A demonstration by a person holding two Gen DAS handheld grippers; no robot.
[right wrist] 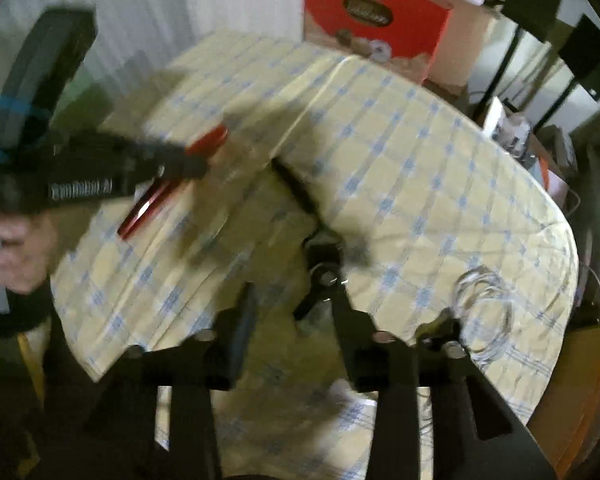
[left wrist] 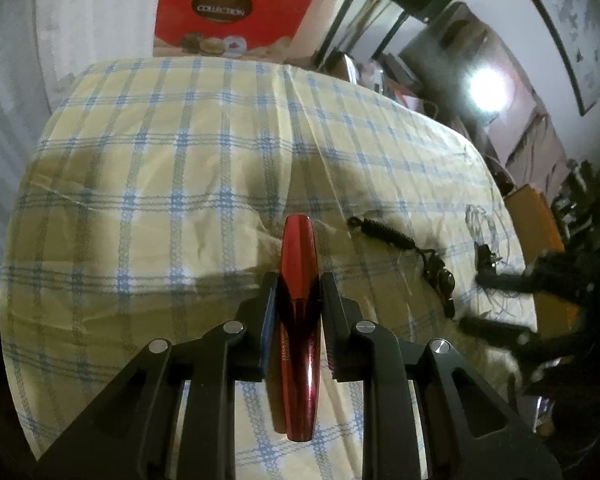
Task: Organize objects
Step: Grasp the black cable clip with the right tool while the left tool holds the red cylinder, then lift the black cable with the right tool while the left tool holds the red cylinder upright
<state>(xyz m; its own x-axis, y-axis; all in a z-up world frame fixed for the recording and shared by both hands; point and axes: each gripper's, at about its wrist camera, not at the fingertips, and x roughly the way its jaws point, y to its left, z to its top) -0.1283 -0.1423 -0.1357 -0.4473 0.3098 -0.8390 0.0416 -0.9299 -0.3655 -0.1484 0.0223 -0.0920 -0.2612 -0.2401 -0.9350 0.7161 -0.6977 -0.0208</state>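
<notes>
Glossy red tapered cosmetic tube (left wrist: 298, 320) is held lengthwise between left gripper (left wrist: 298, 292) fingers; black braided lanyard (left wrist: 400, 248) lies nearer the spread, empty right gripper (right wrist: 292, 304).

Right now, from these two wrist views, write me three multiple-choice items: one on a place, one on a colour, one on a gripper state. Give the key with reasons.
1. Where does the black lanyard lie?
A. on the checked tablecloth
B. inside the red box
C. on the floor

2. What colour is the tube between the left gripper's fingers?
A. green
B. glossy red
C. white

3. How does the right gripper stand?
A. shut on the tube
B. shut on the lanyard
C. open, gripping nothing

Key: 1 A, the left wrist view shows it stretched on the cloth, right of the tube. 2 B, its shiny red body shows in both views. 3 C, its fingers stand wide apart, with only the lanyard's end lying between them.
</notes>
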